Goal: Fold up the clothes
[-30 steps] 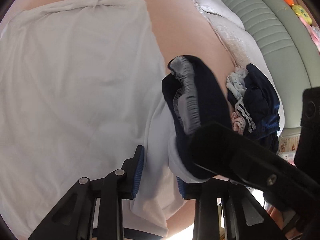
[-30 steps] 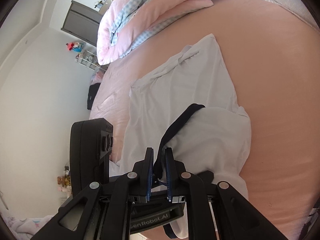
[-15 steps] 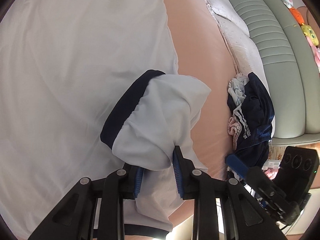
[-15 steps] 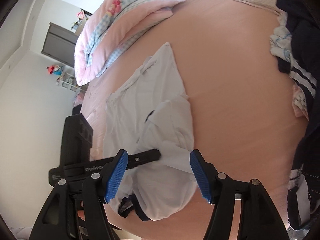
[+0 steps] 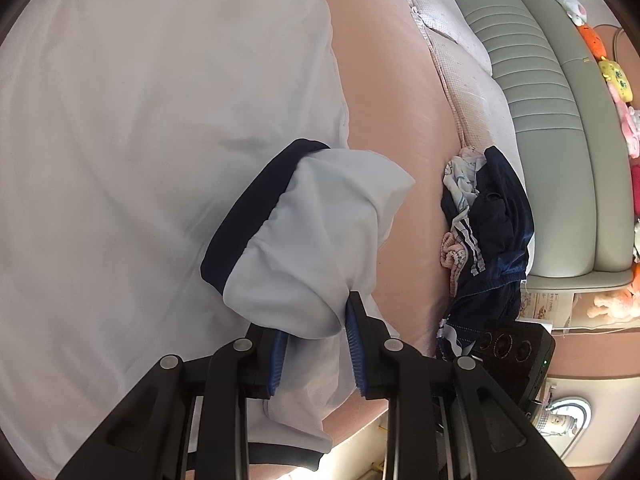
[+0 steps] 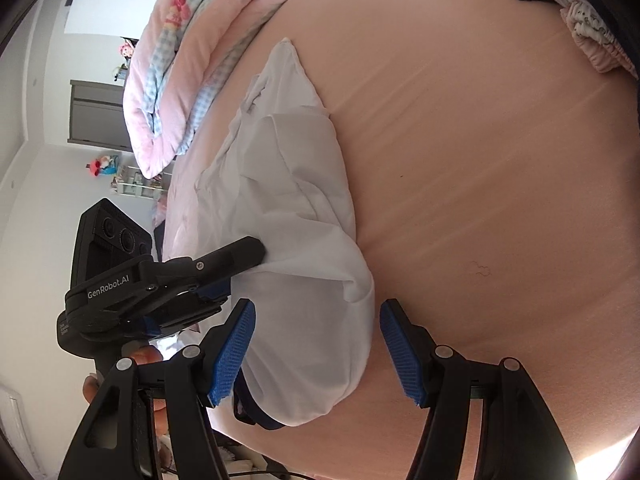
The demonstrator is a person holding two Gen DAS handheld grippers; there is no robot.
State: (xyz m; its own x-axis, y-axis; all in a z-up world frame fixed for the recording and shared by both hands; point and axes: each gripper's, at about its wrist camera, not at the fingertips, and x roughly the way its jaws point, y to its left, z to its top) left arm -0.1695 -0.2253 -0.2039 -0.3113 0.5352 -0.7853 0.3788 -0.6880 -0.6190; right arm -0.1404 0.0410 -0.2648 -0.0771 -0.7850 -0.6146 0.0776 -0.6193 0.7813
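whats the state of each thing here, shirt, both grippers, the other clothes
white shirt: spread on the bed, navy-cuffed sleeve folded in over the body
left gripper: partly open, sleeve fabric between its pads, grip unclear
right gripper: open wide, holding nothing, straddling the shirt's near end
clothes pile: crumpled, unfolded, by the headboard
pink quilt: bunched at the far end of the bed

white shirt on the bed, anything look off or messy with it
The white shirt lies mostly flat, but its navy-cuffed sleeve is bunched and puffed up between the left gripper fingers rather than folded flat. Beside it, a heap of dark clothes sits crumpled and unfolded near the bed's edge.
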